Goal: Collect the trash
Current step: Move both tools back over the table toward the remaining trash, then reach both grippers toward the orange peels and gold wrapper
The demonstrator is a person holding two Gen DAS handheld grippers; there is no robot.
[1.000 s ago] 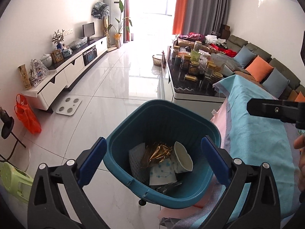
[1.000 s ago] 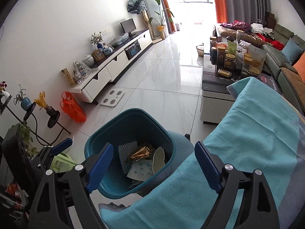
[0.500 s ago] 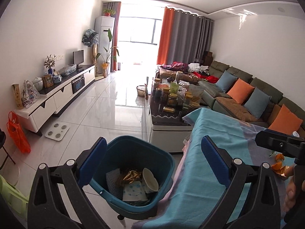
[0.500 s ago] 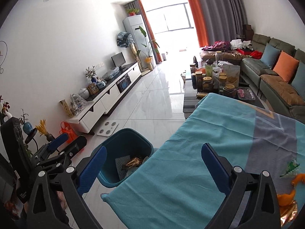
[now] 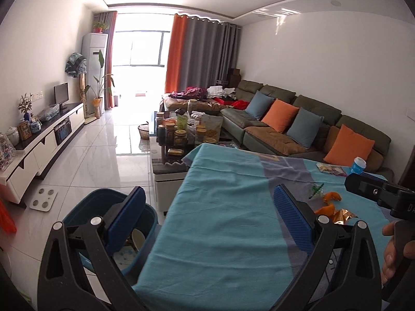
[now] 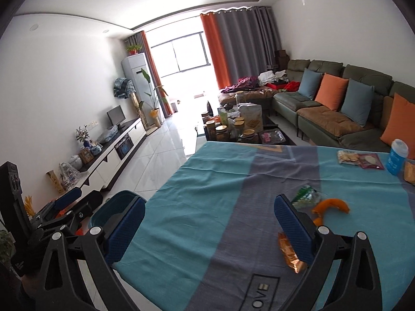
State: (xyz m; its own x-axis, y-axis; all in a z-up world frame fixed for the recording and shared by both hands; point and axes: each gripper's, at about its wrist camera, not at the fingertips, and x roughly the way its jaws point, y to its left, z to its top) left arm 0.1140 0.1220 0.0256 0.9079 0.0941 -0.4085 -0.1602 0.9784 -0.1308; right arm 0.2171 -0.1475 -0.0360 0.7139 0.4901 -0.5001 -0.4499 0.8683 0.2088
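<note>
Both grippers, left gripper [image 5: 210,217] and right gripper [image 6: 211,220], spread empty; left fingers [image 5: 127,217] half-hide the bin [image 5: 77,212].

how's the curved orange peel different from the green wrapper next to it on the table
The orange peel is a solid orange, smooth curved strip; the green wrapper is green and white, crinkled and partly see-through. The peel lies right of the wrapper and slightly nearer the camera. The peel keeps one arched shape, while the wrapper is a crumpled, irregular bunch. Both lie loose on the tablecloth, uncollected, just beyond the open right gripper.
</note>
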